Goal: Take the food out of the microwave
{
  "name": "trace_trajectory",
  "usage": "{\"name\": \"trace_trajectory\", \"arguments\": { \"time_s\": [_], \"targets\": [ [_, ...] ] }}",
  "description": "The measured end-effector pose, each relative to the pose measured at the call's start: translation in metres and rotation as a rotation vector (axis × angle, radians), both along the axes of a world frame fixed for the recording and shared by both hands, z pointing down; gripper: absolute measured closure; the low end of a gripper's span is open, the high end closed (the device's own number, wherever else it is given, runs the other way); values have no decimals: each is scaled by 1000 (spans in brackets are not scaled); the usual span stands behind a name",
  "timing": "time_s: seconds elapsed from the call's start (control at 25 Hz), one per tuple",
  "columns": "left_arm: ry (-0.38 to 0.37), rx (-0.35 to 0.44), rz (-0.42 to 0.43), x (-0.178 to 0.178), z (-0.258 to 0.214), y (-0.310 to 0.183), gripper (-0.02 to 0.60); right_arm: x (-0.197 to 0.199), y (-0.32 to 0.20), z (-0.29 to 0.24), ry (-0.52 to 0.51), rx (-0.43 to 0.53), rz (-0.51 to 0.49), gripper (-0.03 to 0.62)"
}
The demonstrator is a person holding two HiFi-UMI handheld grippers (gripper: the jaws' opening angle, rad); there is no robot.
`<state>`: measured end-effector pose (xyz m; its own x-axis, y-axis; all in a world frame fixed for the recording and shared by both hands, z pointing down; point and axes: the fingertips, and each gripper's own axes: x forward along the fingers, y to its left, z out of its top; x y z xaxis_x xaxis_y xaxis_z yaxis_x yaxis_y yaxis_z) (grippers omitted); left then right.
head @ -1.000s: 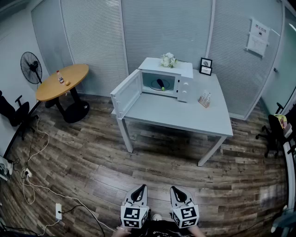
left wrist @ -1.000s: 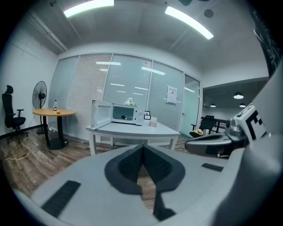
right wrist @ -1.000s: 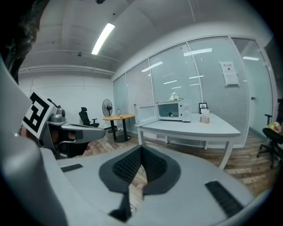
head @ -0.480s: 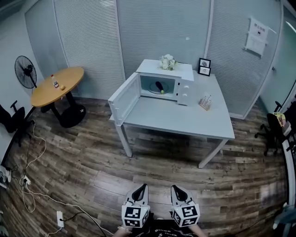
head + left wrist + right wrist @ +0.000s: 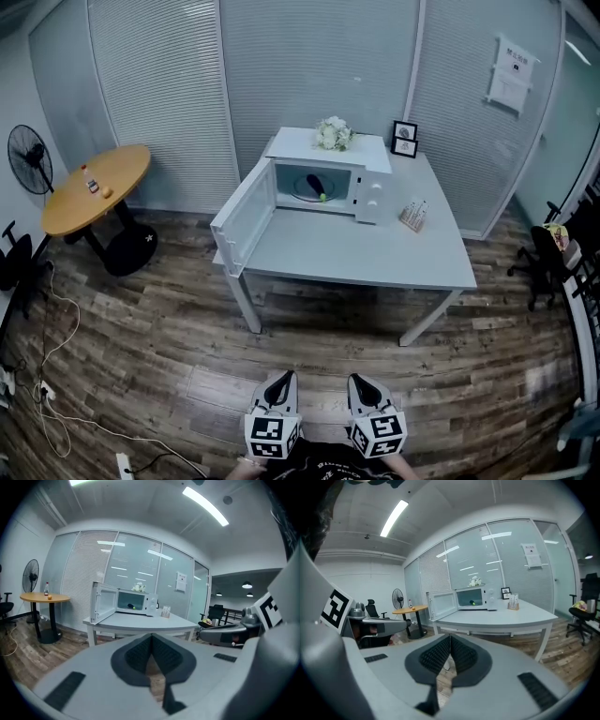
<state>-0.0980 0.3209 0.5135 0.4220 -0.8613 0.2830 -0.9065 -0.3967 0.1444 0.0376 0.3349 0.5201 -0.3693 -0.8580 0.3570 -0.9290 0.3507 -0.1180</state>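
The left gripper (image 5: pixel 280 380) and the right gripper (image 5: pixel 362 379) are both clenched on nothing and well apart from the table (image 5: pixel 375 261), where the dark food (image 5: pixel 317 185) lies inside the microwave (image 5: pixel 376 188), so a careless reach could knock the open door (image 5: pixel 242 217) or push the food deeper.

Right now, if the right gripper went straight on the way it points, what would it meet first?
The right gripper would probably hit the wood floor short of the white table; depth is unclear.
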Motion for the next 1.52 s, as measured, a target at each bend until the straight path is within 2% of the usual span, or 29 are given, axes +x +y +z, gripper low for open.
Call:
{"name": "trace_trajectory", "arguments": {
  "time_s": [0.48,0.76,1.08,1.52],
  "targets": [
    [4,-25,82,-12,7,-36,574,-11,-18,17,-18,-47,89,589],
    [2,-41,61,-14,12,-56,574,-13,-46,23,-20,-62,57,589],
    [-13,-61,-12,-19,19,-103,574,-9,-110,31,-19,-73,-10,589],
    [-27,-84,-37,12,20,-182,574,19,-202,31,-12,-78,-60,589]
  ]
}}
